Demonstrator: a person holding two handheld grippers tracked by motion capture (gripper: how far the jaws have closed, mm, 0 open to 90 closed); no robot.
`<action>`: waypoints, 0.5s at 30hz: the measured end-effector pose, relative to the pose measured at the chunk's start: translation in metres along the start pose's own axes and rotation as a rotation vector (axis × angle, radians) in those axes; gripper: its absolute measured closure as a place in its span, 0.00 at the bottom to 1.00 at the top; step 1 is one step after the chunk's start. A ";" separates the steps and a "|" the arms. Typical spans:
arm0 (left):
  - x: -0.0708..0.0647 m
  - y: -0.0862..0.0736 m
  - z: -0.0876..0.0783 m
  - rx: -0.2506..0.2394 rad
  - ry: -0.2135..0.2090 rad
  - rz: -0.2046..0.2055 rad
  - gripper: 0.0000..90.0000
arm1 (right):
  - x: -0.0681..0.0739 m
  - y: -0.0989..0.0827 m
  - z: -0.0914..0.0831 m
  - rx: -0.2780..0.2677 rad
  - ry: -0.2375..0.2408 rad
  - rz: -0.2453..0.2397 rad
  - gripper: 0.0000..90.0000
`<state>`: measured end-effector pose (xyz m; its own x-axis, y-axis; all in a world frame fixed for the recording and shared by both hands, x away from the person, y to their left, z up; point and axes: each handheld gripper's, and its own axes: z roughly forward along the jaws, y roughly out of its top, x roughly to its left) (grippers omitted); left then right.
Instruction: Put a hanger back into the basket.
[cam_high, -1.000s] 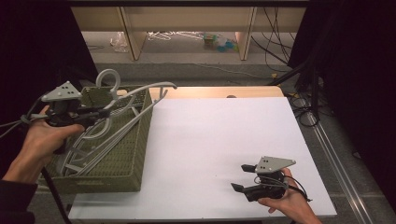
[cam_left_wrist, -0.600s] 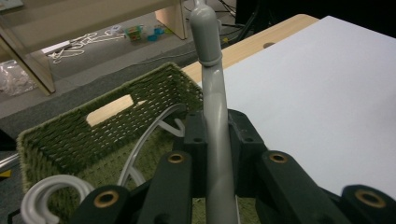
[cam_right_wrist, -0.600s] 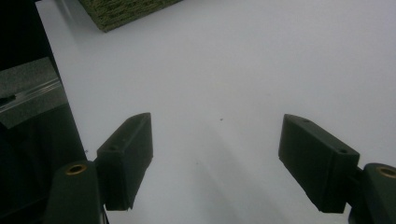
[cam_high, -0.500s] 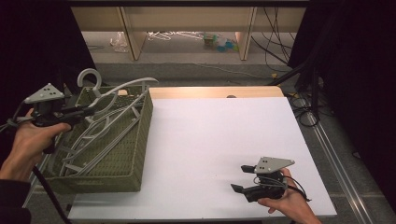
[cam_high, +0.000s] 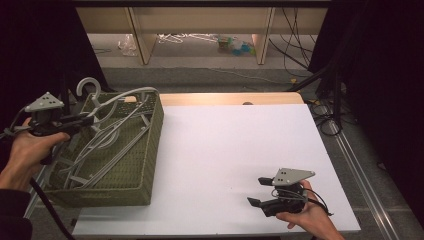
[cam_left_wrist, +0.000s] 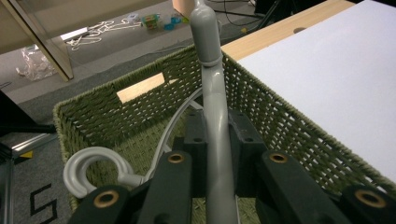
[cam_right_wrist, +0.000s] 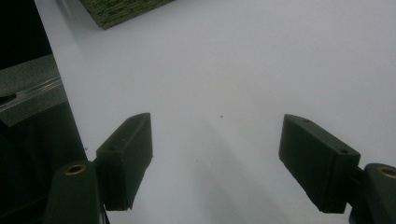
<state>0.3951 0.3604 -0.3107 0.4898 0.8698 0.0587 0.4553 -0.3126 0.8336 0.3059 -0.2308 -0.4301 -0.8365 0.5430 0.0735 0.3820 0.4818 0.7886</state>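
- Left claw (cam_left_wrist: 215, 154) is clamped tight on a grey hanger (cam_left_wrist: 215, 116), over the near-left part of the green woven basket (cam_high: 150, 130).
- More grey hangers lie tangled inside the basket.
- Right claw (cam_right_wrist: 224, 158) gapes wide, empty, low over the white counter (cam_high: 235, 145), well apart from the basket.

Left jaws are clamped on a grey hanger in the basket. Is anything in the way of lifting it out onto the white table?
Likely yes. The grey plastic hanger in the left gripper lies tangled among other grey hangers inside the green woven basket, whose right wall stands between it and the white table surface. That surface looks bare up to the right gripper.
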 end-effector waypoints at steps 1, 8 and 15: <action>0.001 -0.001 0.001 -0.004 0.004 -0.003 0.88 | 0.000 0.000 0.000 0.003 0.002 0.006 0.30; 0.008 -0.012 0.005 0.022 0.010 -0.011 0.88 | 0.000 -0.001 0.001 0.011 0.008 0.002 0.30; 0.009 -0.016 0.020 0.085 -0.013 0.048 0.88 | 0.000 -0.001 0.002 0.009 0.008 -0.002 0.29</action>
<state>0.4071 0.3656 -0.3341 0.5218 0.8483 0.0902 0.4920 -0.3857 0.7805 0.3060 -0.2298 -0.4321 -0.8402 0.5368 0.0768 0.3841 0.4891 0.7831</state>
